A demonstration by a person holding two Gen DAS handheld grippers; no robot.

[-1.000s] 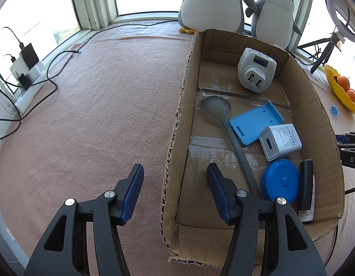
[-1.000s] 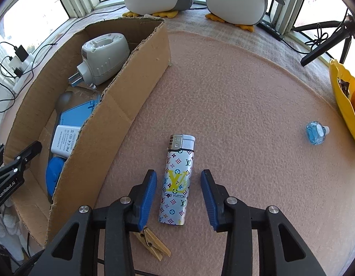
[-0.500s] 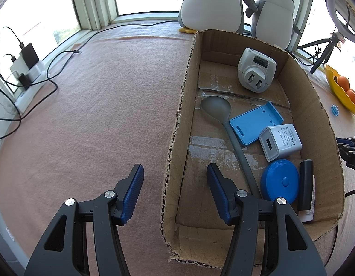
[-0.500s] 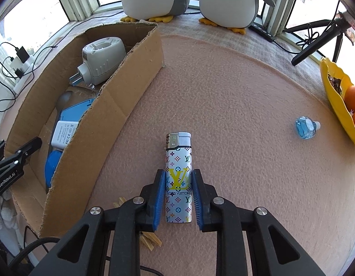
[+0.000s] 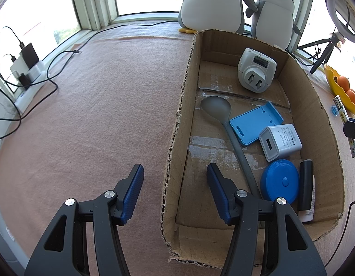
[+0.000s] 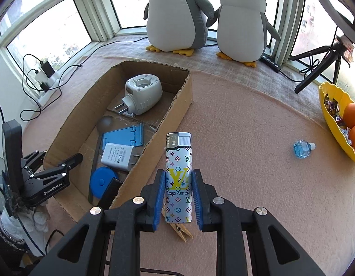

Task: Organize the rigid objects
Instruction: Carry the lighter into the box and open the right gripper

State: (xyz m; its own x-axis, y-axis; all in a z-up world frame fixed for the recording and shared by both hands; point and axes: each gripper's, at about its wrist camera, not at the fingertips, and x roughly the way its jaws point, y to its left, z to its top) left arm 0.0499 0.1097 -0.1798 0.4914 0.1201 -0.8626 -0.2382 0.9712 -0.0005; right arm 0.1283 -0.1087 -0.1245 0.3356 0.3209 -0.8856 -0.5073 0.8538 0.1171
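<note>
Our right tool (image 6: 178,194) has just been closing and now pinches the patterned lighter (image 6: 178,179) between its blue pads, holding it above the pink surface (image 6: 246,161) just right of the cardboard box (image 6: 177,115), with a wooden clothespin (image 6: 181,231) lying below. Our left tool (image 5: 175,192) stands spread, gripping nothing, its fingers straddling the box's left wall, one finger outside and one inside near the grey spoon (image 5: 223,117)
</note>
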